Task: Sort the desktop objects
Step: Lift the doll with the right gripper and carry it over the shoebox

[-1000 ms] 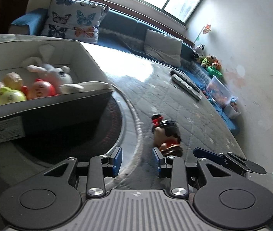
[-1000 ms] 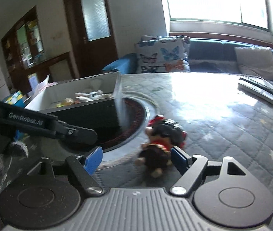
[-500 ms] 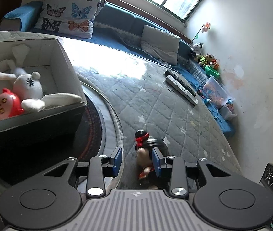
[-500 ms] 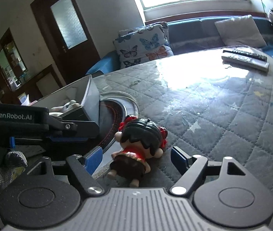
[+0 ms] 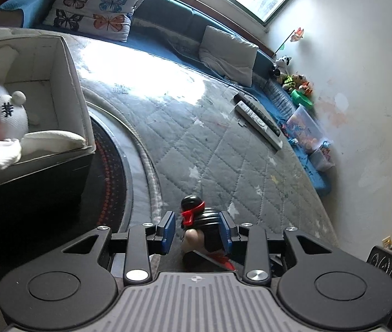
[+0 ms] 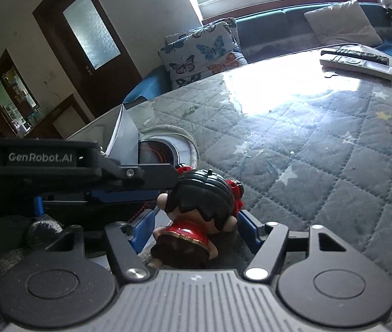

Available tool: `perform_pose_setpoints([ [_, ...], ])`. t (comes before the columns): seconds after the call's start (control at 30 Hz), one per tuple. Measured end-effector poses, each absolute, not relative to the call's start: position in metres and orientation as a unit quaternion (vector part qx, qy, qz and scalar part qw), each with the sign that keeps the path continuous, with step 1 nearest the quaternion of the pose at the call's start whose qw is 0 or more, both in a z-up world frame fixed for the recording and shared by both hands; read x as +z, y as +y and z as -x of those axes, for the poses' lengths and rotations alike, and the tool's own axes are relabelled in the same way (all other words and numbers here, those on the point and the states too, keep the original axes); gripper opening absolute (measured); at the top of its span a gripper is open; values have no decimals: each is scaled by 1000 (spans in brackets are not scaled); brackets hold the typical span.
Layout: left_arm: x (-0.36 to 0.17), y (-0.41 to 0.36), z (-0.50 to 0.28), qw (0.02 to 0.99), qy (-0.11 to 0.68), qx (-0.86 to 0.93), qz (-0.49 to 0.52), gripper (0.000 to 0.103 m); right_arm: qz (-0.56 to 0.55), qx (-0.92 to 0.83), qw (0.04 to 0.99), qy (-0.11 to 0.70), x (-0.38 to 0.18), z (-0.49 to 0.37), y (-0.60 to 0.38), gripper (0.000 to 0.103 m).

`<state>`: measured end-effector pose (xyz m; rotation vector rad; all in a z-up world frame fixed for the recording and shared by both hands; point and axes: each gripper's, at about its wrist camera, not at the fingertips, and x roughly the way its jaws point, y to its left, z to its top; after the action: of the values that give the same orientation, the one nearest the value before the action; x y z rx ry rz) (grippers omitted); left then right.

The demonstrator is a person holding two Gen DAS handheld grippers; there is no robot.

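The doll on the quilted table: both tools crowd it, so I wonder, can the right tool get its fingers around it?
Probably yes. The doll already lies between the closing right tool's blue pads. The left tool reaches in beside its head but blocks neither pad.

A round table covered with a grey quilted star-print cloth [image 5: 223, 149] fills the frame. On it lie 2 remote controls [image 5: 259, 123] at upper right, an open white-lined cardboard box [image 5: 71, 83] at left, and a black-haired doll in a red dress [image 6: 201, 215] at bottom centre.
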<state>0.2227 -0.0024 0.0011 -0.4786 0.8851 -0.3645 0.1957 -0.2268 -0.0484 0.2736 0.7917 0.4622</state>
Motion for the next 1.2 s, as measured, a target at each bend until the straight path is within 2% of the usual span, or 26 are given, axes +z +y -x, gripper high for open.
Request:
perform_pose_setpoints([
  [0.3,-9,-2,-234,842,431,-188,266,42,-146,223,882,389,-50,-204,-231,67],
  [0.47,-18,-5,-241,829,446,-191,279,50,-147,224,879,394,-49,-207,-231,68],
  [0.87,-12,-9,-225,845,430,-196,249,47,-121,229,886,385,-46,-197,-224,67],
  [0.93,-10,-8,-217,848,427,-195,245,46,-116,233,887,382,-44,-192,-223,65],
  [1.07,-4,-4,-202,857,422,-181,236,46,-118,245,883,382,-38,-184,-221,53],
  [1.2,-7,2,-196,857,418,-177,245,46,-110,245,882,386,-37,-178,-214,55],
])
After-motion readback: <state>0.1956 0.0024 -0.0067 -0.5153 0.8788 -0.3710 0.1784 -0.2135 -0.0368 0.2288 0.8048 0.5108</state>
